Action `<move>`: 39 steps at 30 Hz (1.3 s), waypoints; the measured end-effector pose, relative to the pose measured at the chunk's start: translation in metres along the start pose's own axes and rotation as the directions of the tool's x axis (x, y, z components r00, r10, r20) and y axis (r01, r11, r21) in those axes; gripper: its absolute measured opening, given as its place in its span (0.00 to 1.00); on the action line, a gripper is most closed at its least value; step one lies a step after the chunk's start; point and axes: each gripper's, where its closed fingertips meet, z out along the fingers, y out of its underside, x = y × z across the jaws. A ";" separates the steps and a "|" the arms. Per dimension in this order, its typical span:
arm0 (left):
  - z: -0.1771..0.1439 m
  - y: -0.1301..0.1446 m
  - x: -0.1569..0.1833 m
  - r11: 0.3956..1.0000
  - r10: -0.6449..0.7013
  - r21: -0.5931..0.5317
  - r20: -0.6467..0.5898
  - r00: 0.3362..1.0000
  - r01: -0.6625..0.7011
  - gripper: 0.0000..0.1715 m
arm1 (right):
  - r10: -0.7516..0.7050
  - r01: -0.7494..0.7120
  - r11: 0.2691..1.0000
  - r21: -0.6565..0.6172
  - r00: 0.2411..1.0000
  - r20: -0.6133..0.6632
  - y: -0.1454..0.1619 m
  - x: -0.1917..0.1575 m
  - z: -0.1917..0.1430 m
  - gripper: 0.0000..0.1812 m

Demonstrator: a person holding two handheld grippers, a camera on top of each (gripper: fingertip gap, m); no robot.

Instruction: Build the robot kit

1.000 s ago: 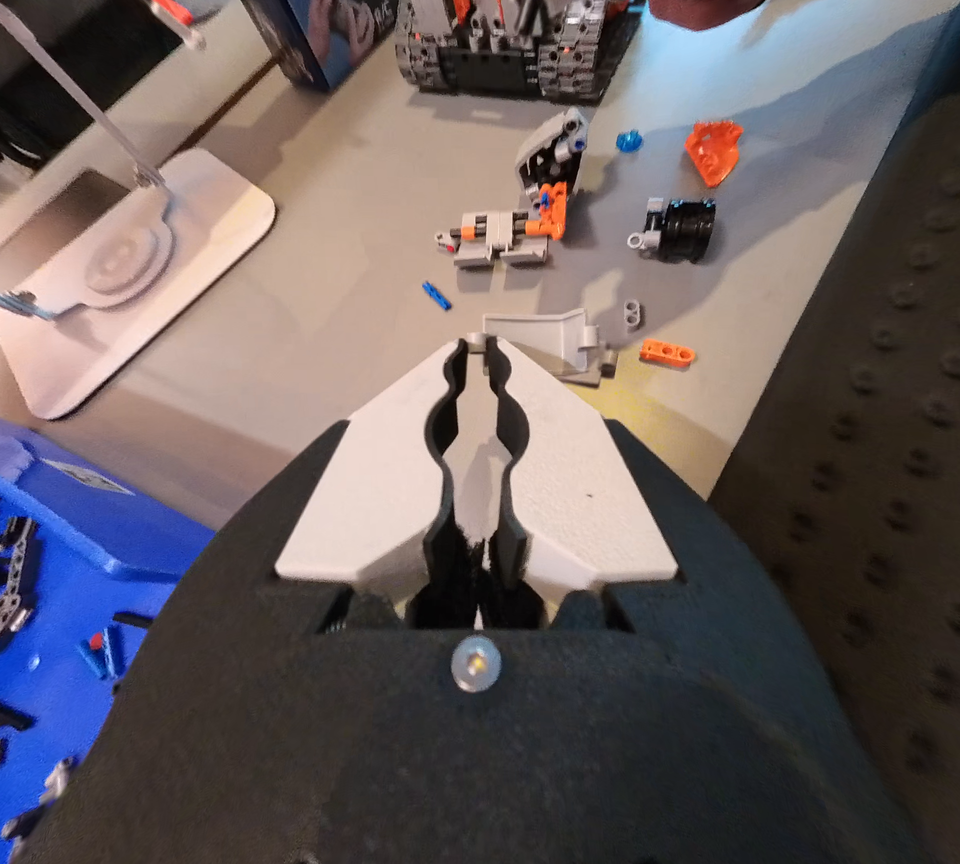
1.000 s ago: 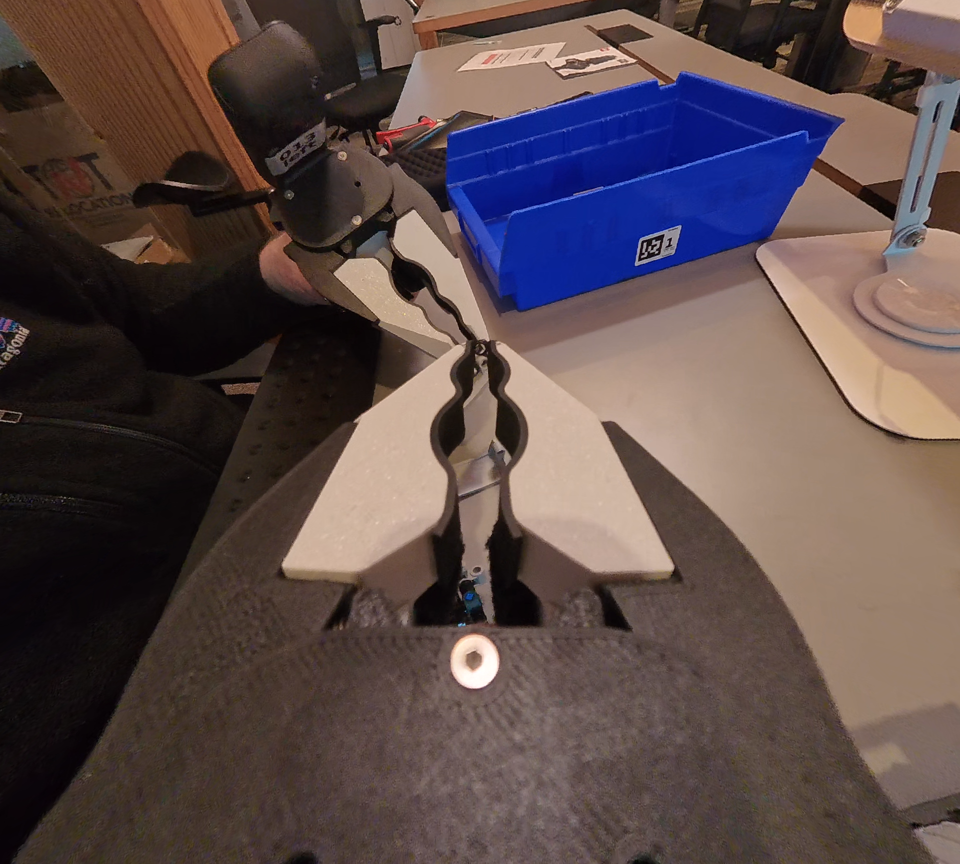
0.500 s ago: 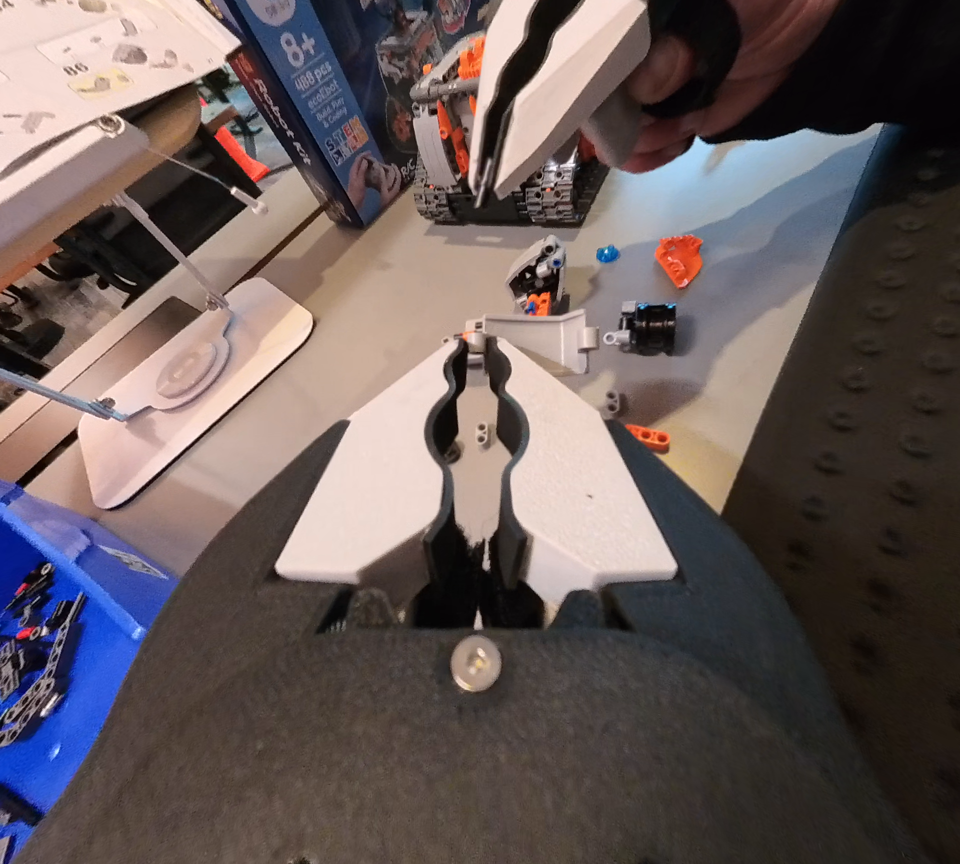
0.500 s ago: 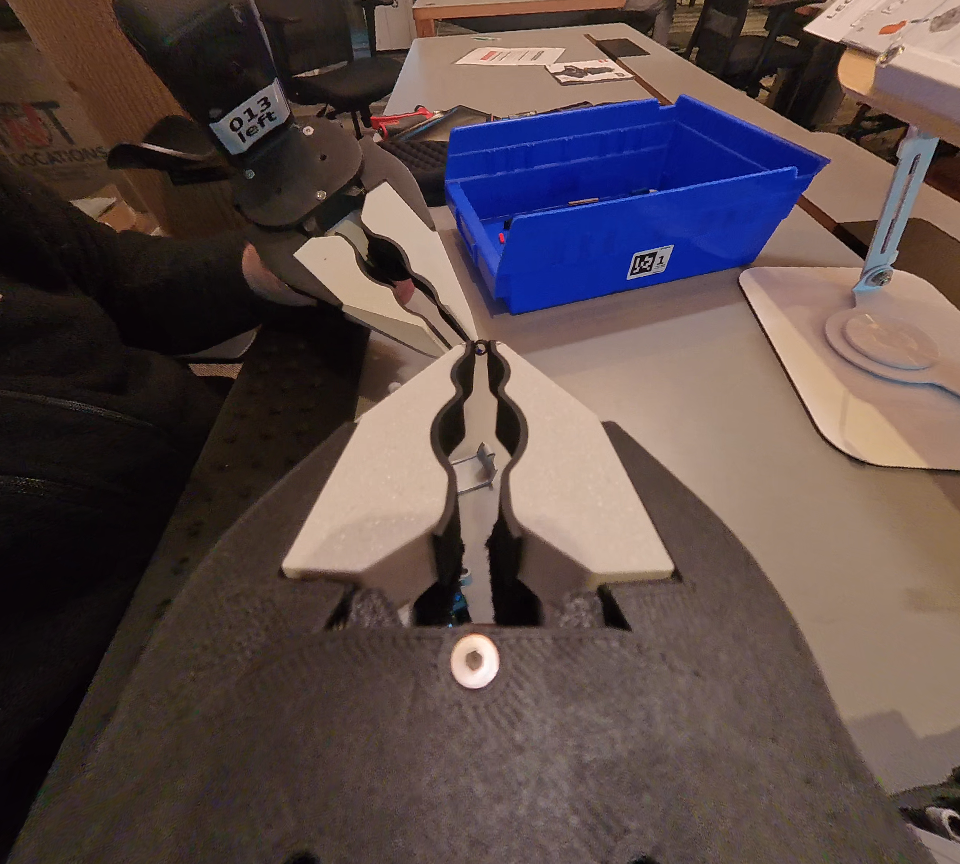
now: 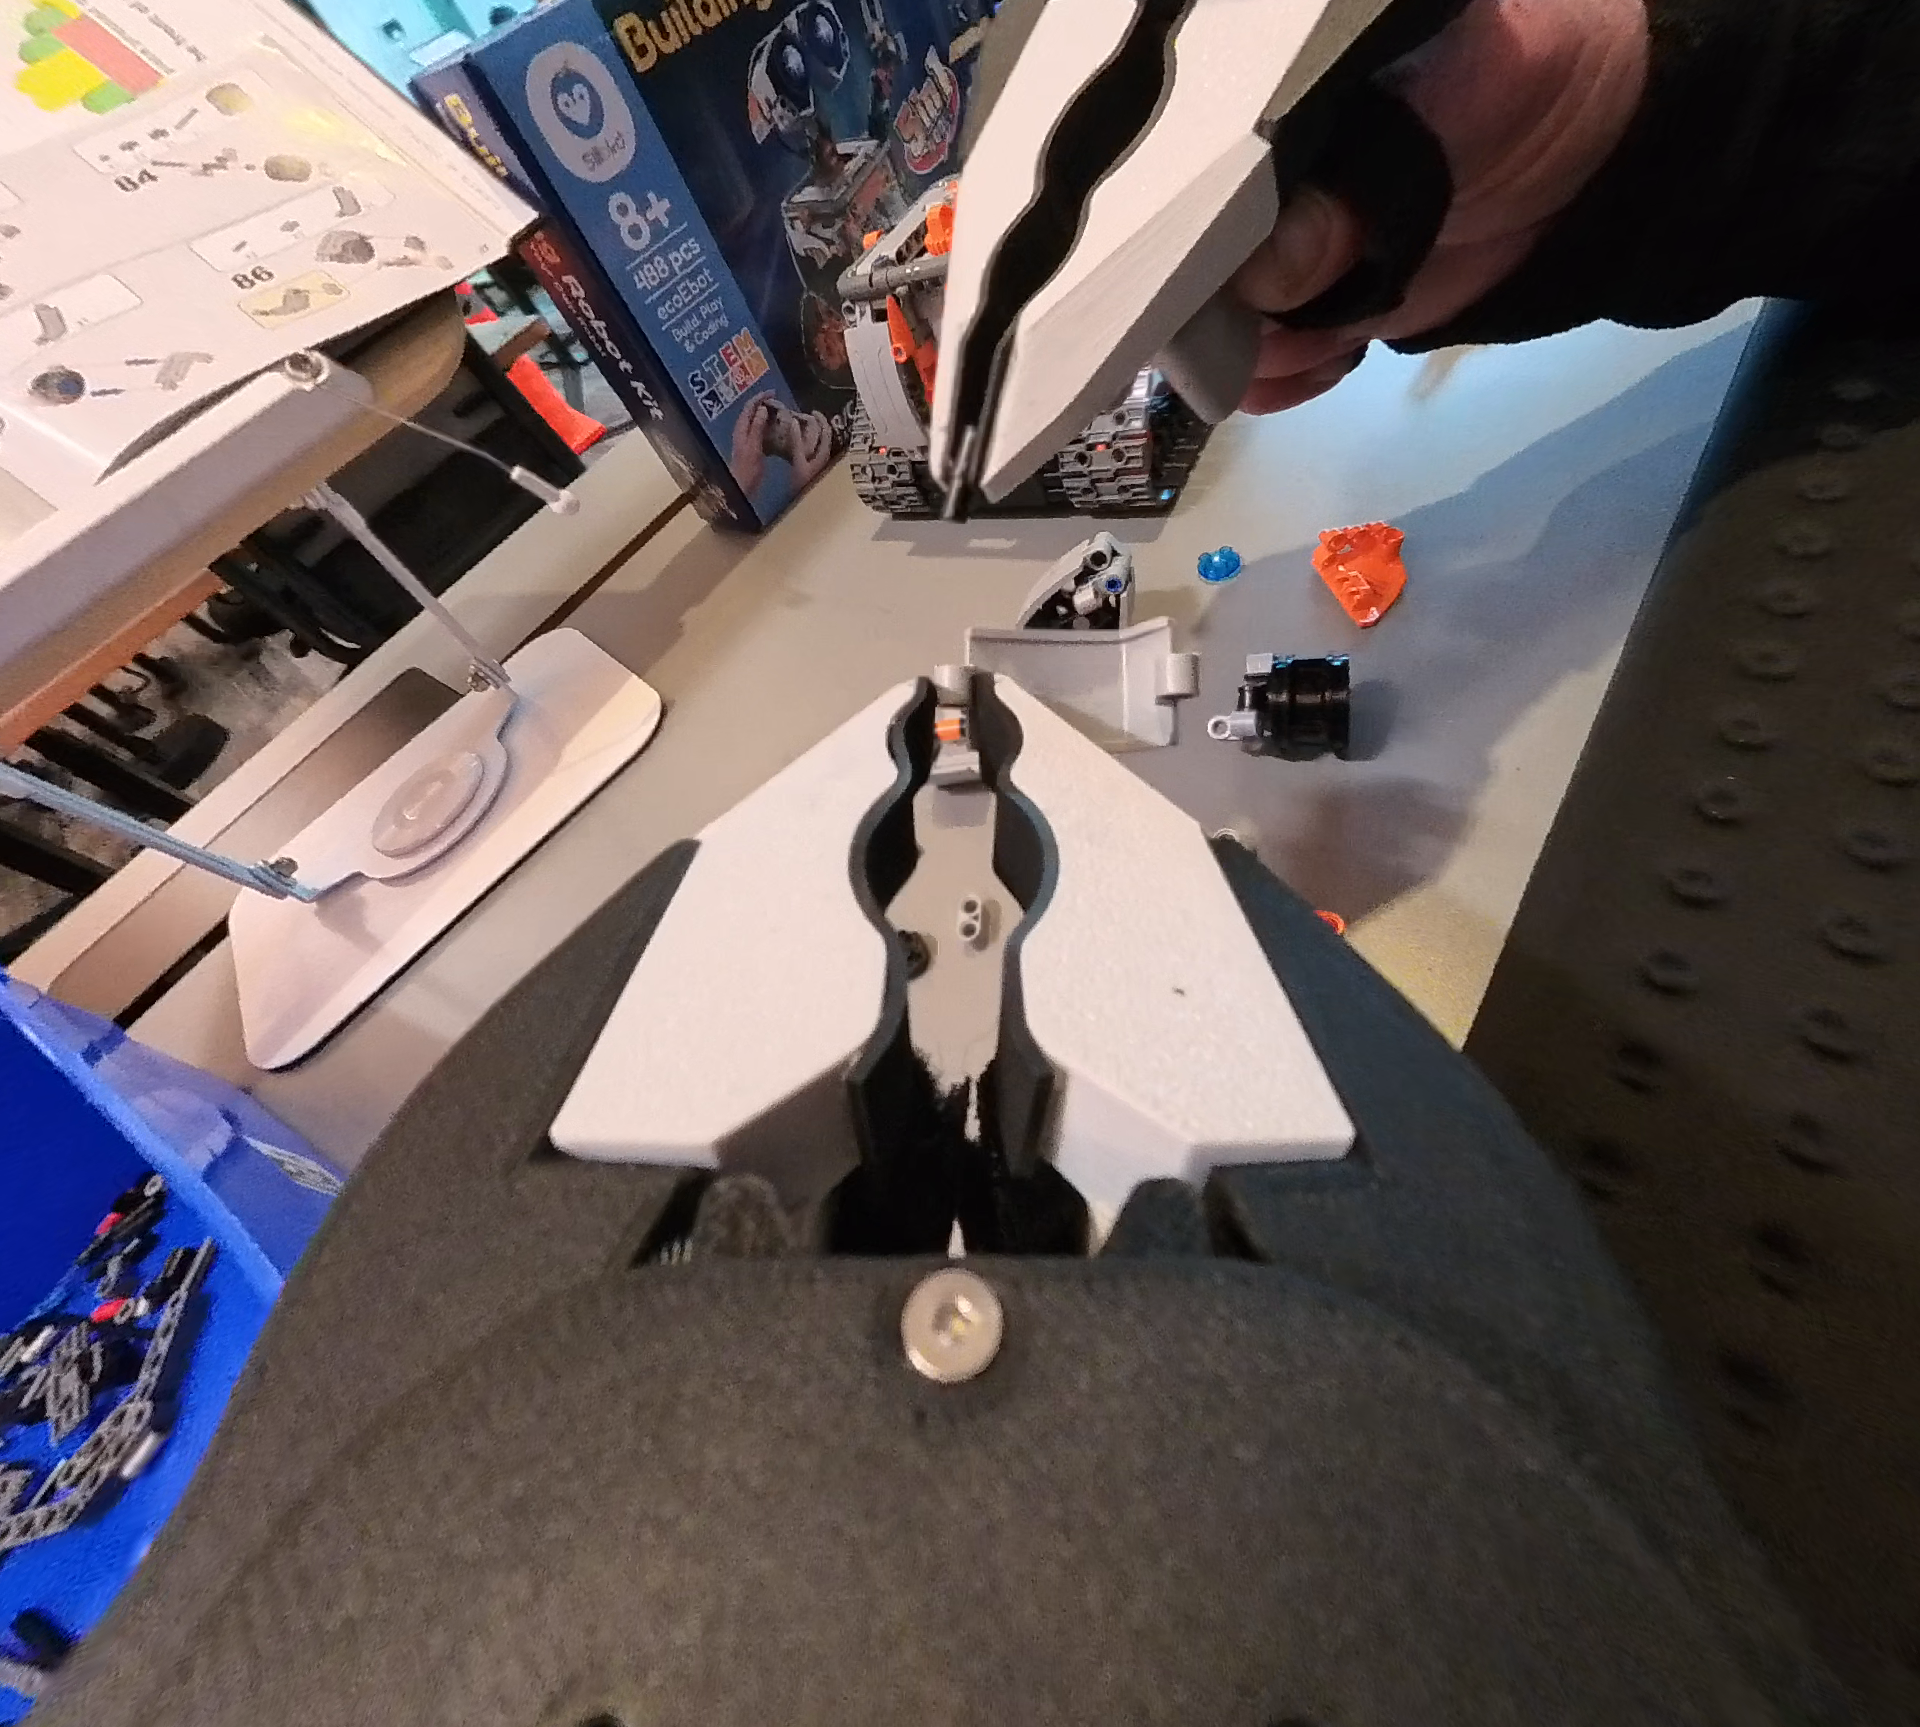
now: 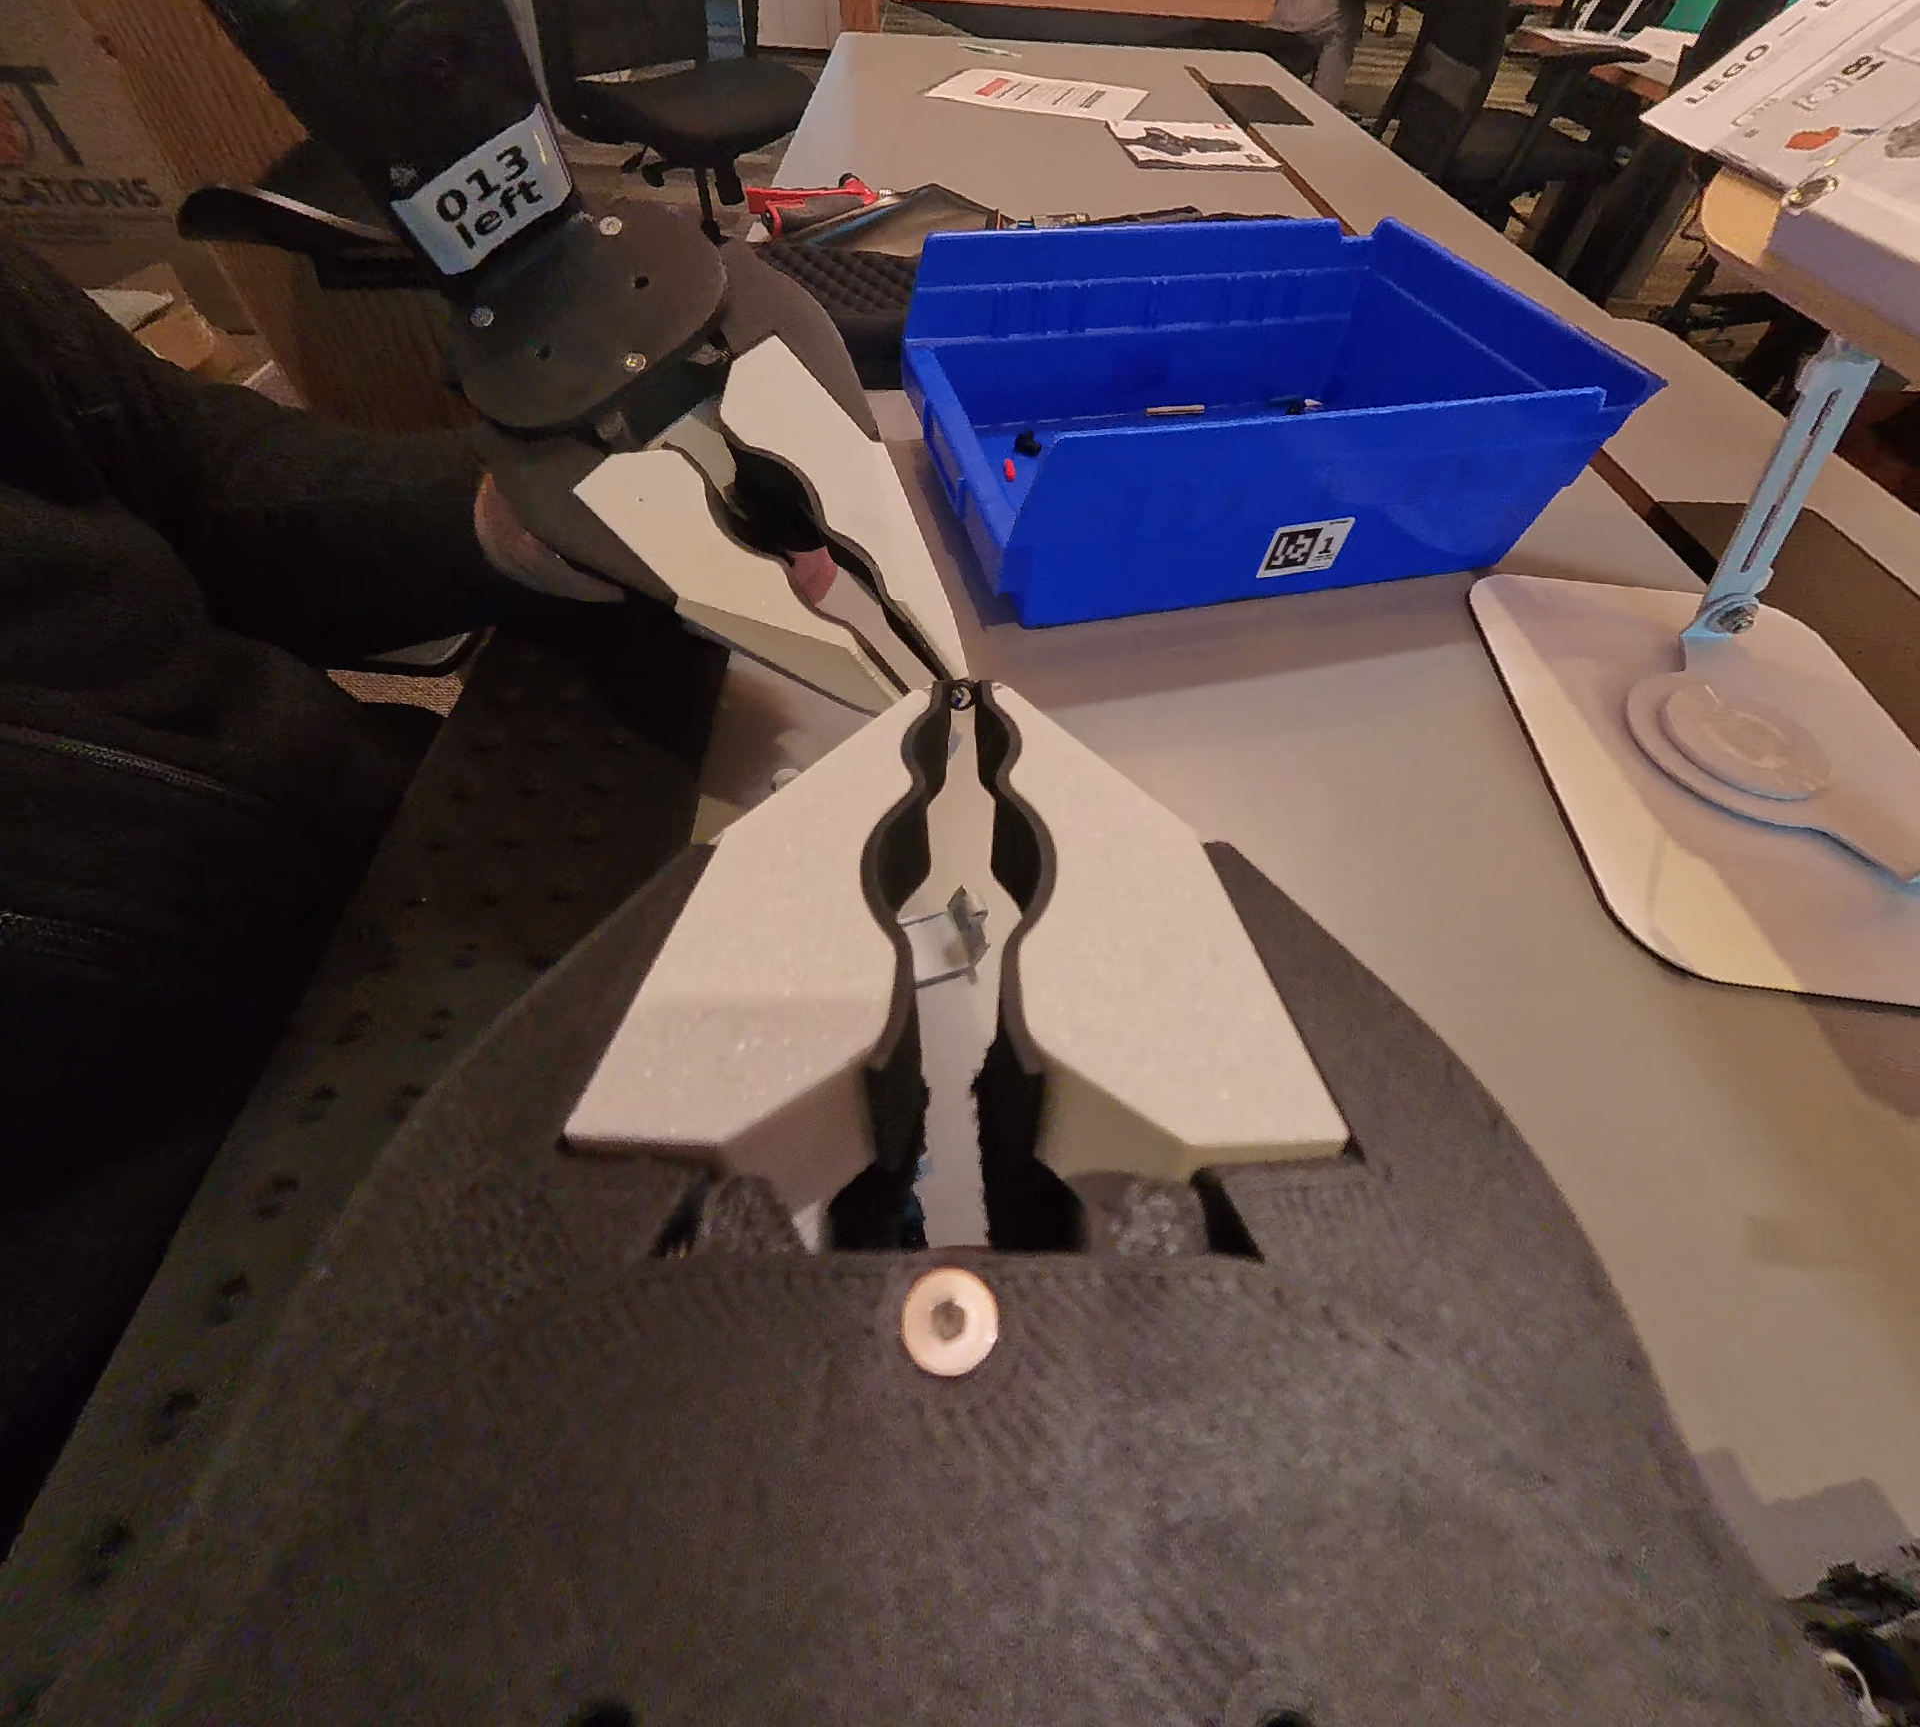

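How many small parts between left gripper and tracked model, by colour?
Orange: 1, ridged piece
Blue: 1, round stud
Black: 1, wheel hub
Grey: 2, curved panel in left gripper, wedge assembly
Total: 5

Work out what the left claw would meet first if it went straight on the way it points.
The left claw is shut on the end of a grey curved panel, so nothing precedes that. Past it, probably the small grey-and-black sub-assembly on the table; depth is unclear.

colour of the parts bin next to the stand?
Solid blue bin with a small black-and-white square sticker on its front wall. Right wrist view shows it best.
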 end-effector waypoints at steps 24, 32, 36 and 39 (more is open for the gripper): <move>-0.003 -0.010 0.005 0.967 0.254 -0.026 0.122 0.960 -0.252 0.03 | -0.060 0.061 0.998 -0.033 0.998 0.025 0.009 -0.011 0.013 0.01; -0.005 -0.012 0.006 0.956 0.294 -0.035 0.147 0.944 -0.292 0.03 | -0.109 0.110 0.993 -0.036 0.994 0.028 0.008 -0.015 0.012 0.01; -0.006 -0.012 0.006 0.951 0.310 -0.043 0.161 0.937 -0.307 0.02 | -0.143 0.144 0.989 -0.035 0.990 0.022 0.008 -0.015 0.013 0.01; -0.006 -0.013 0.007 0.949 0.314 -0.043 0.163 0.935 -0.311 0.02 | -0.154 0.155 0.987 -0.031 0.988 0.033 0.009 -0.016 0.013 0.01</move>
